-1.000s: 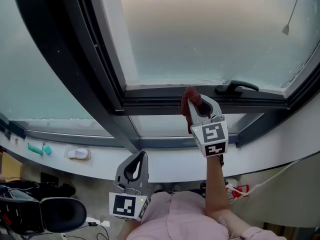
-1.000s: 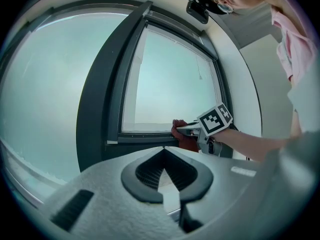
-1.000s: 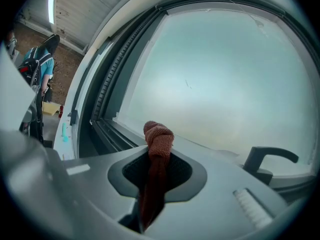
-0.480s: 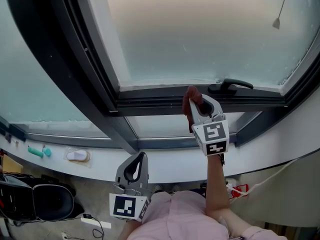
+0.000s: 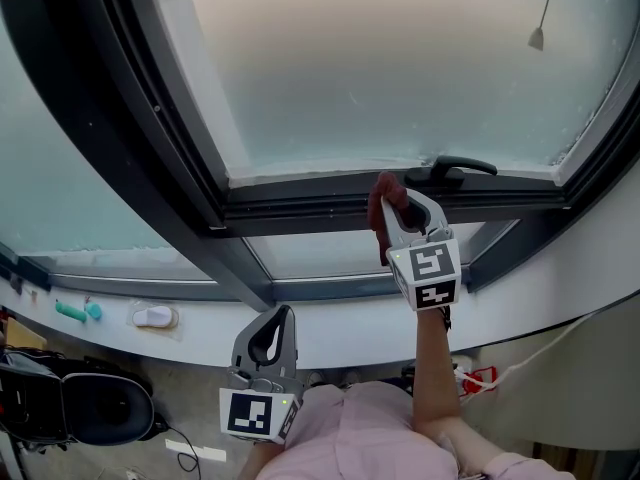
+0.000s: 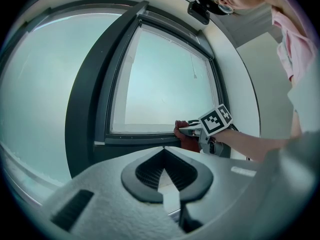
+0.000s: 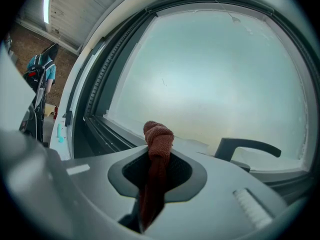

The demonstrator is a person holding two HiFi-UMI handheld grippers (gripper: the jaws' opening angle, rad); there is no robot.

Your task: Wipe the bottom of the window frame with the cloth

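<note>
— What room does the right gripper (image 5: 388,200) have along the edge?

— It sits at the bottom rail of the window frame (image 5: 300,208). To its left the rail runs bare as far as the dark mullion (image 5: 130,138). To its right the window handle (image 5: 460,171) lies close, just beside the jaws and slightly further out. Ahead of the tips is the glass (image 5: 400,68); behind and below the gripper is the white sill (image 5: 340,333).

— And the cloth?

— The reddish-brown cloth (image 7: 159,136) is pinched between the right gripper's jaws, which are closed on it. Its long axis follows the jaws. A bunched, knotted end sticks out past the tips and points forward at the rail, and the rest trails back down between the jaws. In the head view the knot overlaps the rail, but I cannot tell whether it actually presses on it.

— The other hand?

— The left gripper (image 5: 280,318) hangs well back and below, on the near side of the sill and to the right gripper's left. Its jaws are drawn together to a thin slit with nothing in them, and they aim up toward the same rail.
</note>
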